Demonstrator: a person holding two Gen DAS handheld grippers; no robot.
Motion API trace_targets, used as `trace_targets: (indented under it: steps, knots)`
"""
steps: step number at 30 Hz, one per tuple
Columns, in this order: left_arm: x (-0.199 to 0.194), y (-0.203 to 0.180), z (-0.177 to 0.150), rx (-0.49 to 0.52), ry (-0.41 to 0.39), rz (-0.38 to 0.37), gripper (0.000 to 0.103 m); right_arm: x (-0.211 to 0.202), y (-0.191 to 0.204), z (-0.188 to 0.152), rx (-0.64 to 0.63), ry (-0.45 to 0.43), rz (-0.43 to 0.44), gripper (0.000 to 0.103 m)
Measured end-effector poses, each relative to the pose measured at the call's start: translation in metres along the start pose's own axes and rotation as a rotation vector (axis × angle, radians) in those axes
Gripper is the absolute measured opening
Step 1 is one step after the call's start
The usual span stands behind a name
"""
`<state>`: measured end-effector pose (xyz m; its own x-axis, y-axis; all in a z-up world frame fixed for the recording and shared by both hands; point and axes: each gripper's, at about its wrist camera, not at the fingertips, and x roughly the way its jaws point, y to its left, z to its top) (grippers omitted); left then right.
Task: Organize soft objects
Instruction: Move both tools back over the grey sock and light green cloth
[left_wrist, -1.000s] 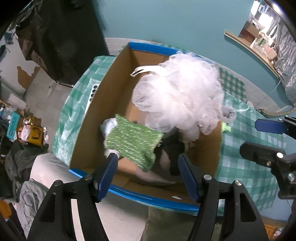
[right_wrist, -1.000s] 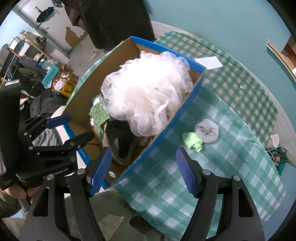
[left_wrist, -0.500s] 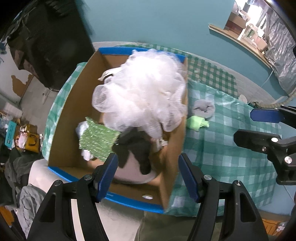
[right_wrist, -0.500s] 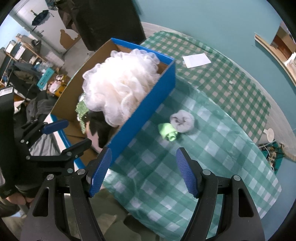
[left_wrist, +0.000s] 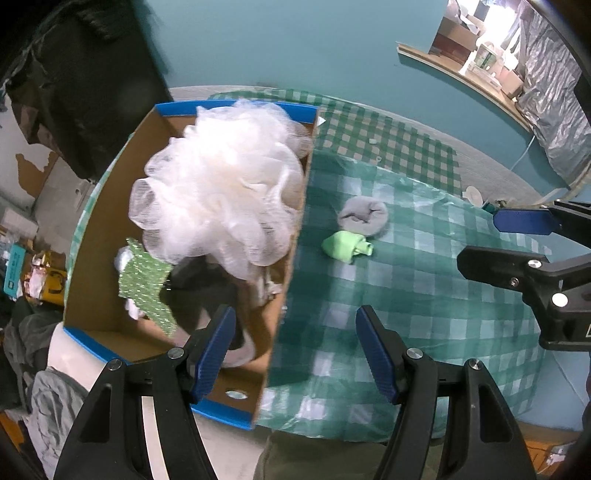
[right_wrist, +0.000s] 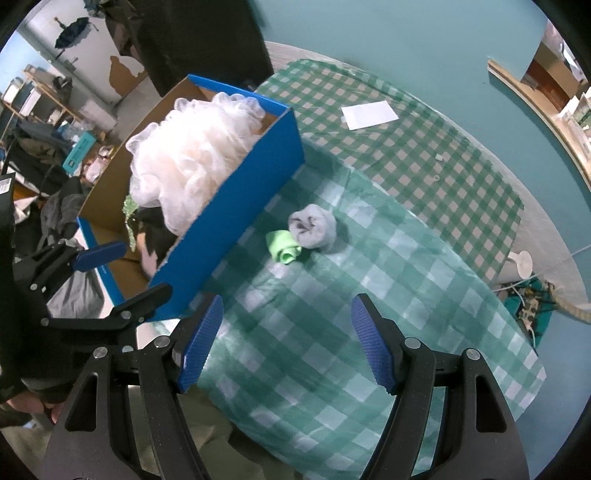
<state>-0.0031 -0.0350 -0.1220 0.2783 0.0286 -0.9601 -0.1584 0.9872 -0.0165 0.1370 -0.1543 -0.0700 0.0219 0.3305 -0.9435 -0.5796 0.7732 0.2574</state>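
A blue cardboard box (left_wrist: 288, 280) (right_wrist: 236, 206) stands on the left of the checked table. It holds a big white mesh pouf (left_wrist: 218, 188) (right_wrist: 188, 147), a green sparkly cloth (left_wrist: 147, 284) and dark soft items. A rolled grey sock (left_wrist: 364, 216) (right_wrist: 314, 225) and a light green roll (left_wrist: 345, 247) (right_wrist: 284, 245) lie on the cloth right of the box. My left gripper (left_wrist: 295, 350) is open and empty above the box's right wall. My right gripper (right_wrist: 286, 343) is open and empty, above the table, nearer than the two rolls.
The table has a green checked cloth (right_wrist: 406, 295) with a white paper (right_wrist: 369, 114) at the far side. The table's near edge lies just below both grippers. Clutter and clothes fill the floor at left (left_wrist: 33, 280). A teal wall stands behind.
Both grippers have moved to the right, away from over the box towards the open cloth. The grey sock and green roll have come into the left wrist view. Jaws stayed open.
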Motion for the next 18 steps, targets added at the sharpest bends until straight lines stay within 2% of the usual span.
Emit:
trace_targets:
  steps: [11,18]
  knots:
    - [0.021,-0.035,0.0,-0.047,0.037,0.034,0.069,0.011,-0.027,0.004,-0.042,0.024,-0.022,0.073]
    - [0.041,-0.044,-0.002,-0.14,0.067,0.051,0.069,0.033,-0.039,0.019,-0.054,0.04,0.001,0.073]
